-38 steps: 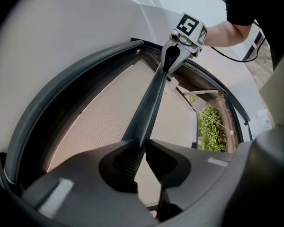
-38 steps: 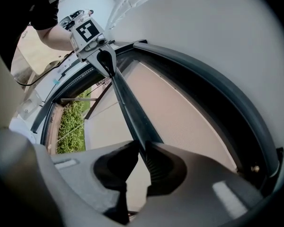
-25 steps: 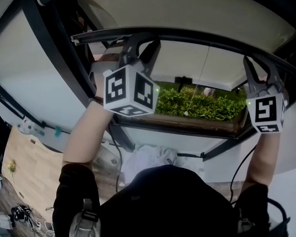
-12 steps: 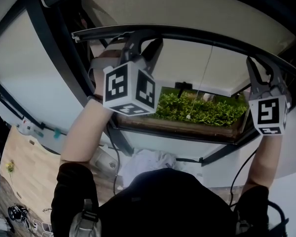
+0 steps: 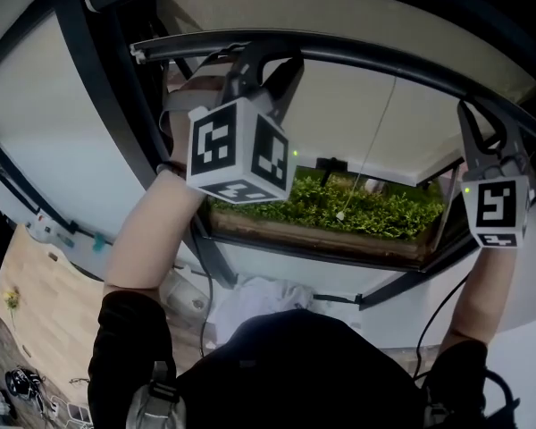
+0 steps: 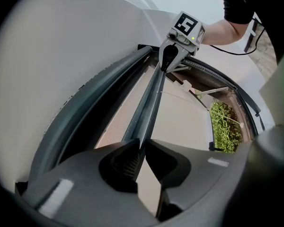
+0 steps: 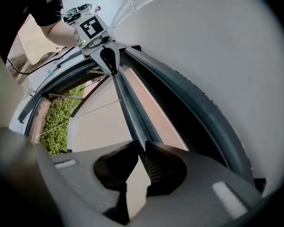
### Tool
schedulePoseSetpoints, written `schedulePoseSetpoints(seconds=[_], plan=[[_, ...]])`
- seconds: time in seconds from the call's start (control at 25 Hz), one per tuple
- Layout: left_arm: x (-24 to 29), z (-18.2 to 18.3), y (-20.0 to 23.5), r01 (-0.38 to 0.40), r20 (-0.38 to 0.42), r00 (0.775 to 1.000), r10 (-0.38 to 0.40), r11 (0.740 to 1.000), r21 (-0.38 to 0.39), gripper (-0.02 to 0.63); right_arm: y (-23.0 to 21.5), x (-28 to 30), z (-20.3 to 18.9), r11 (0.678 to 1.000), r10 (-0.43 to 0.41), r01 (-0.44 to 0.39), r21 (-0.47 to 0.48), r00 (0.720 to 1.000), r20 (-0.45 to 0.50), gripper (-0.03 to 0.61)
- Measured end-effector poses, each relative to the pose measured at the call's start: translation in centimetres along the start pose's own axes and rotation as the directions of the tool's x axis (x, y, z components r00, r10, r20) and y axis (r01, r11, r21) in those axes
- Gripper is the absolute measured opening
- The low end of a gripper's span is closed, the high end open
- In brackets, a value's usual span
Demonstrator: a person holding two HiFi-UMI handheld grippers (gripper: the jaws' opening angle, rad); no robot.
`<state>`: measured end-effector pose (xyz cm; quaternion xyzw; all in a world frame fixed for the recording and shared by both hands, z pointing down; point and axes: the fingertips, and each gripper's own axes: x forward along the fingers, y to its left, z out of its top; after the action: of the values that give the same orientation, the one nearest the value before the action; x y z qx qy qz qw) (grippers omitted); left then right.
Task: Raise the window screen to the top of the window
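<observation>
Window screen (image 5: 339,7) sits high in the window frame (image 5: 96,61). Its dark bottom rail (image 5: 375,56) is close under the frame's top edge, with fine mesh above the rail. Two grippers hold that one rail: the left gripper (image 5: 261,54) near its left end and the right gripper (image 5: 484,114) near its right end, each bearing one marker cube. Only the head view shows both forearms reaching up, one thin cord (image 5: 375,141) hanging below the rail, and a green hedge (image 5: 357,208) outside along the frame's bottom edge. The left gripper view adds what the head view cannot show: its two jaws are pinched almost together on the rail's thin lip, and the weave of the mesh shows beside it. The right gripper view shows the same narrow pinch on the lip, with the rail running off to the other gripper.
</observation>
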<state>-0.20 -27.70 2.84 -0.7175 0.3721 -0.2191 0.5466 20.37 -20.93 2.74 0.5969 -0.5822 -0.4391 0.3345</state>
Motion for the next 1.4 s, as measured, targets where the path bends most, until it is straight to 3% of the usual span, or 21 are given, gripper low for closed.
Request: schedulePoseSetpoints(seconds=[0.76, 1.4], plan=[[0.2, 1.6, 4.9, -0.084, 0.008, 0.996, 0.084, 0.993, 0.085, 0.040, -4.6, 0.5, 2.3, 0.995, -0.079, 0.082, -0.055, 0.996, 0.040, 0.043], [0.4, 3.2, 8.2, -0.185, 0.035, 0.983, 0.183, 0.981, 0.056, 0.040, -7.9, 0.7, 3.5, 0.979, -0.189, 0.195, -0.055, 0.977, 0.094, 0.040]])
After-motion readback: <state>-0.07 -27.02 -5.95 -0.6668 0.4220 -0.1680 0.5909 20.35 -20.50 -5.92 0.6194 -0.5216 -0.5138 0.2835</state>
